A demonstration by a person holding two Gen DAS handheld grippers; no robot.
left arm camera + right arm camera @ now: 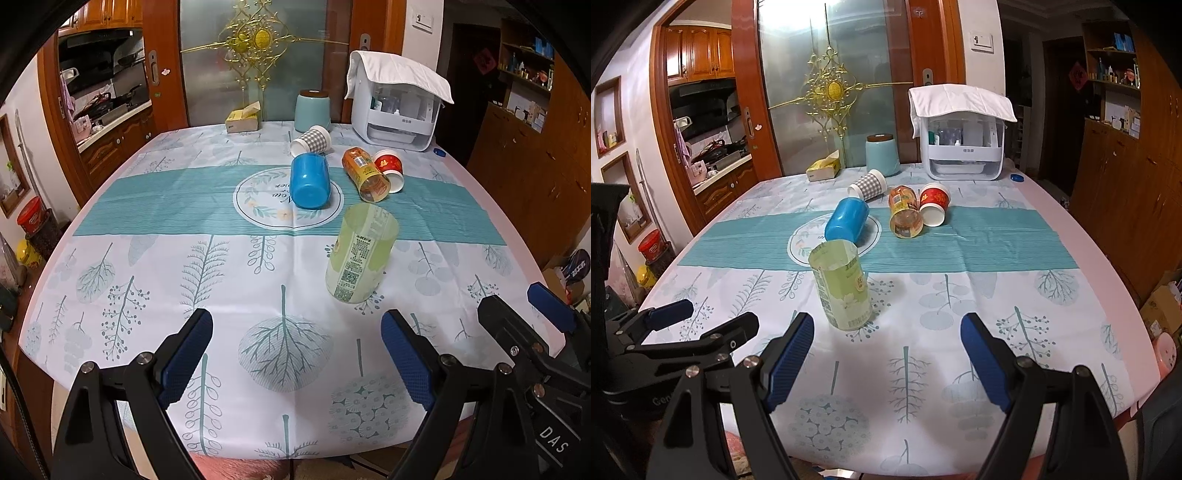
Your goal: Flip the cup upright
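Left claw [297, 354]: hovering low over the near table edge, ridged blue rubber pads spread wide, gripping nothing; black angular frame cut off by the lower border.
Right claw [887, 354]: likewise spread wide and gripping nothing, same blue pads on black bolted arms; also showing at the right border of the left wrist view.
Pale green cup [362, 254]: translucent plastic cylinder with a printed label, standing on end just ahead of both claws, slightly tapering; impossible to tell which end is open.
Blue cup [309, 181]: smooth opaque plastic, lying on its side on the round white medallion, closed base facing the cameras.
Orange cup [365, 174]: translucent, labelled, lying on its side, open mouth facing forward.
Red cup [388, 170]: paper, white-rimmed, lying tipped, touching the orange one.
Checked cup [310, 141]: grey gingham paper, lying on its side behind the blue one.
Tablecloth [147, 258]: glossy white with teal tree prints and a ribbed teal band.
Background: teal canister [312, 110], tissue box [243, 119], white appliance [397, 110] half hidden under a white cloth; its contents being hard to make out.
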